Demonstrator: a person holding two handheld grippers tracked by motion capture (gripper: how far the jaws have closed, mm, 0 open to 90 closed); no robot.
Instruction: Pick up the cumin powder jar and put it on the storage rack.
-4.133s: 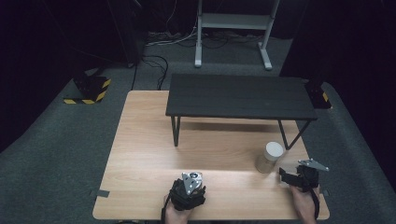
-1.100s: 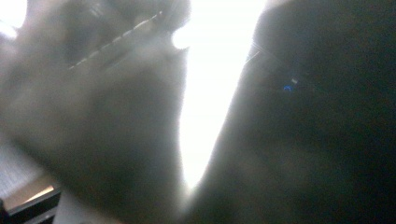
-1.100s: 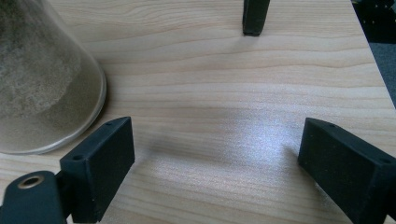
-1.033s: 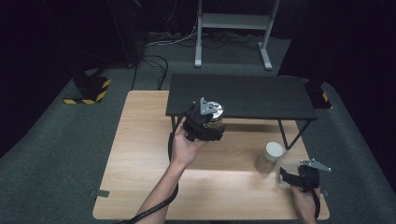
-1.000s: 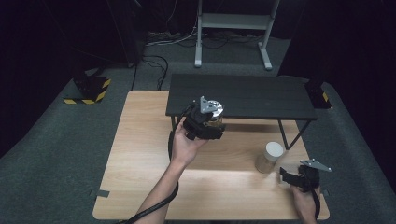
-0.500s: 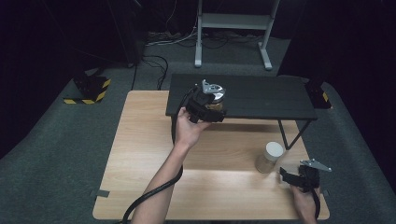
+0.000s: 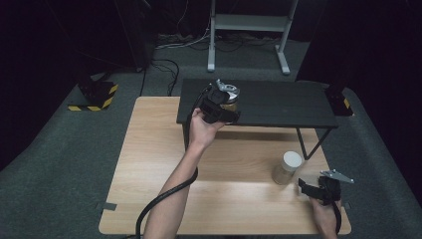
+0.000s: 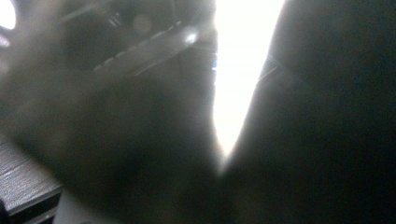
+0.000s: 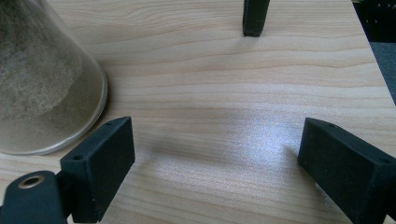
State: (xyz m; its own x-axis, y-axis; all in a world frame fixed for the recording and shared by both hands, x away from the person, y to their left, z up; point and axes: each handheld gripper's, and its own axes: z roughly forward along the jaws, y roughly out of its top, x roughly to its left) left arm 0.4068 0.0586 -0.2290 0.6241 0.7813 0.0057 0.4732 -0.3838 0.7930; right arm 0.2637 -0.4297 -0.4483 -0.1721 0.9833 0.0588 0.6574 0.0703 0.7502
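My left gripper (image 7: 225, 105) is held over the left end of the black raised shelf (image 7: 283, 102), shut on a small tan-filled jar (image 7: 229, 106) that is mostly hidden by the gripper body. The left gripper view is a close blur of dark shapes with a bright gap. A second jar (image 7: 287, 167) with a white lid and sandy contents stands on the wooden table (image 7: 149, 164) at the front right. My right gripper (image 7: 304, 188) rests just right of it with open jaws and nothing between them. In the right gripper view that jar (image 9: 42, 79) sits left of the left fingertip (image 9: 100, 163).
The shelf stands on thin black legs (image 9: 255, 16) over the table's far half. Dark carpet surrounds the table. A metal stand (image 7: 246, 30) is behind it, and a yellow-and-black striped base (image 7: 94, 94) lies at the far left.
My left hand has carried its gripper away from me and slightly up, from the shelf's front edge to above its top. The right gripper and the white-lidded jar have stayed put.
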